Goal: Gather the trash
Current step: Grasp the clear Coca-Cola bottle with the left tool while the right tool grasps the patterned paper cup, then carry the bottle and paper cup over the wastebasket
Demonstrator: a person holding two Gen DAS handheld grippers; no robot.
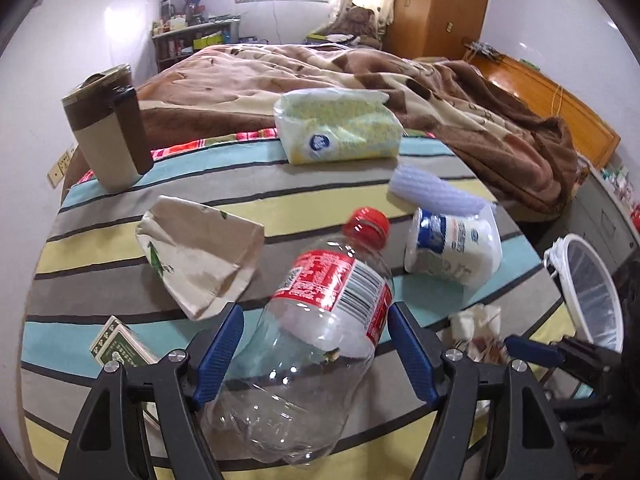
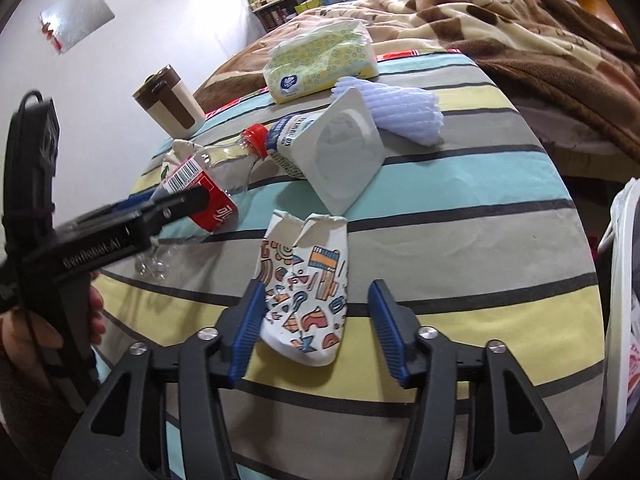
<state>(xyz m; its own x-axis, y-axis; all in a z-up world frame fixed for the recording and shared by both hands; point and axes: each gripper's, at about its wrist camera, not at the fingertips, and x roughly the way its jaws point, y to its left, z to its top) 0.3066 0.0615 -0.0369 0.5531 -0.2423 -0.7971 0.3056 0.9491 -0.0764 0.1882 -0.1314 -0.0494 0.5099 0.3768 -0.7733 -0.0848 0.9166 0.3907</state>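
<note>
— Near the front edge of the bed, what has the left gripper (image 1: pixel 316 344) got?

— A clear plastic bottle (image 1: pixel 328 280) with a red cap and red label. Its jaws are partly spread, with a blue pad against each side of the bottle's body, so it has hold of it. The cap points away towards the blanket.

— And the right gripper (image 2: pixel 316 320)?

— Its jaws straddle a crushed paper cup (image 2: pixel 308 288) lying on the striped sheet (image 1: pixel 80 256). One pad touches the cup and the other stands clear of it, so nothing is gripped there.

— What other rubbish is about?

— A white yoghurt pot (image 1: pixel 452 248) lies on its side just beyond the bottle cap, with a ribbed foam sleeve (image 1: pixel 432 192) behind it. A crumpled paper bag (image 1: pixel 196 256) sits towards the left edge.

— Anything else?

— A tissue pack (image 1: pixel 340 128) lies mid-bed against the blanket, a lidded mug (image 1: pixel 108 136) stands upright at the left edge, and a white bin (image 1: pixel 592 284) waits off the right edge.
</note>
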